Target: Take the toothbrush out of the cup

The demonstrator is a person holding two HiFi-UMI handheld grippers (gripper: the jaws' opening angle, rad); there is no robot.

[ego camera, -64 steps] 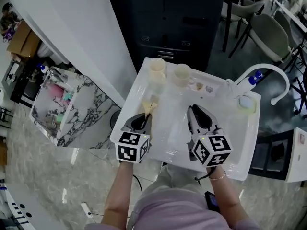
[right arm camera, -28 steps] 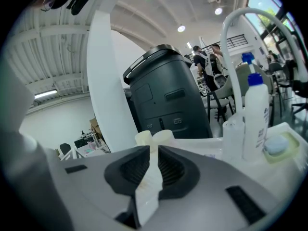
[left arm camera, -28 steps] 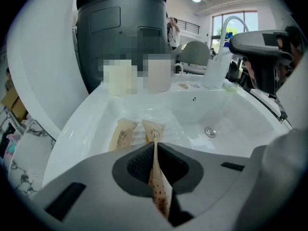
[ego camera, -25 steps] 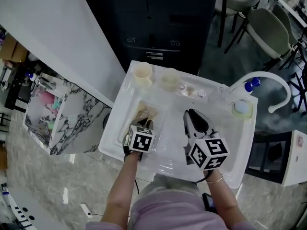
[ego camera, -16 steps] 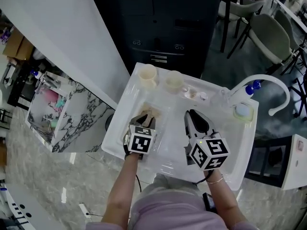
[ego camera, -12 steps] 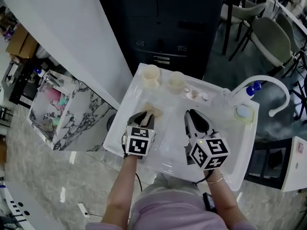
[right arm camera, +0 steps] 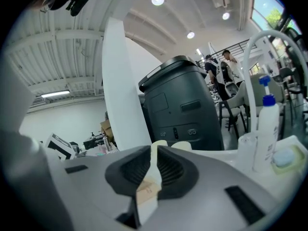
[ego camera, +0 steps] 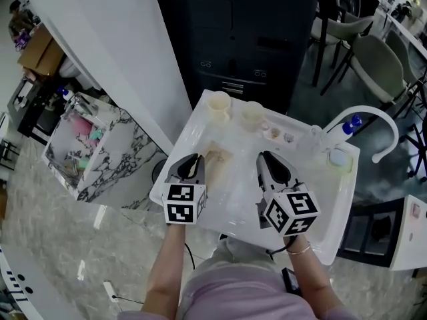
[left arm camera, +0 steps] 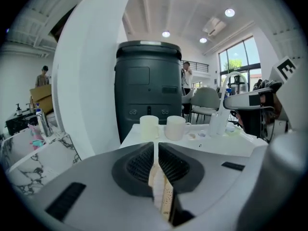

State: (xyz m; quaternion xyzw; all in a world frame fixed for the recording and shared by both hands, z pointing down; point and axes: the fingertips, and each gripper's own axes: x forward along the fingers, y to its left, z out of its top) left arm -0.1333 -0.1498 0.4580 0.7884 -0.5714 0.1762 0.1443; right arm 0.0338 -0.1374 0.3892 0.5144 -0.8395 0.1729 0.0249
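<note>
Your table [ego camera: 320, 199] is plain glossy white, and so is the curved faucet [ego camera: 367, 93]. The left cup [ego camera: 219, 103] and the right cup [ego camera: 253, 114] are both cream, with no pattern. The bottle cap [ego camera: 357, 121] is blue. The cabinet [ego camera: 247, 32] is a near-black grey. The marble counter [ego camera: 130, 152] is white with dark grey veining. Your top [ego camera: 247, 292] is pale lilac.

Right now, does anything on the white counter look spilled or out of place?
A tan patch lies on the white counter before the two cups; stain or object, unclear. No toothbrush shows in either cup.
</note>
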